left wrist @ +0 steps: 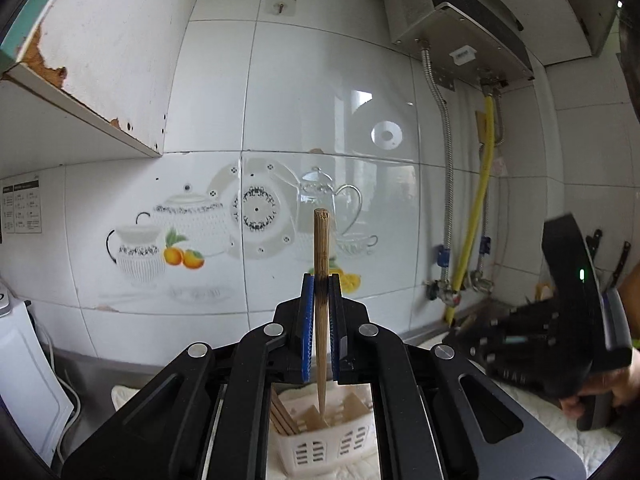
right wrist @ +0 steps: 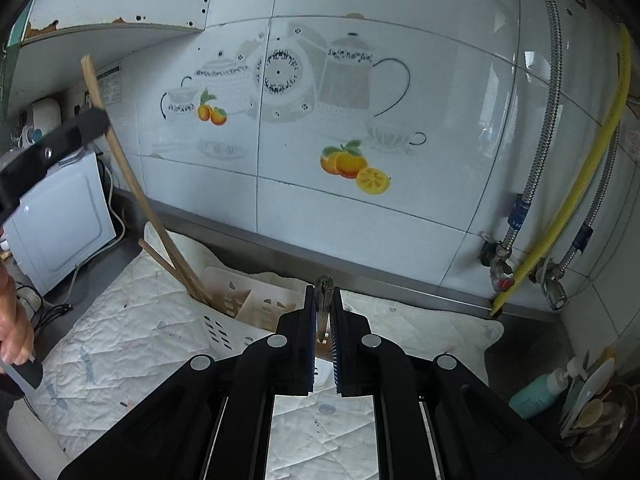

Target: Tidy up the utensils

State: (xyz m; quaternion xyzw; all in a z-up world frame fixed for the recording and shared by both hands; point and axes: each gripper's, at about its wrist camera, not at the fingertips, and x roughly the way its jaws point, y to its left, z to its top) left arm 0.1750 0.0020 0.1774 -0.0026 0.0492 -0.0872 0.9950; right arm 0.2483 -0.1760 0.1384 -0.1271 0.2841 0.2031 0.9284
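a wooden chopstick (left wrist: pixel 321 300) is being clenched upright by the left gripper (left wrist: pixel 321 280), its tip lowered into the white utensil basket (left wrist: pixel 320 446); a second utensil (right wrist: pixel 323 300) is being pinched by the right gripper (right wrist: pixel 322 296), just beside that basket

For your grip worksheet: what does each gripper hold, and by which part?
Left gripper clamps a long bamboo chopstick below its upper end. Right gripper pinches a dark-tipped utensil near its top.
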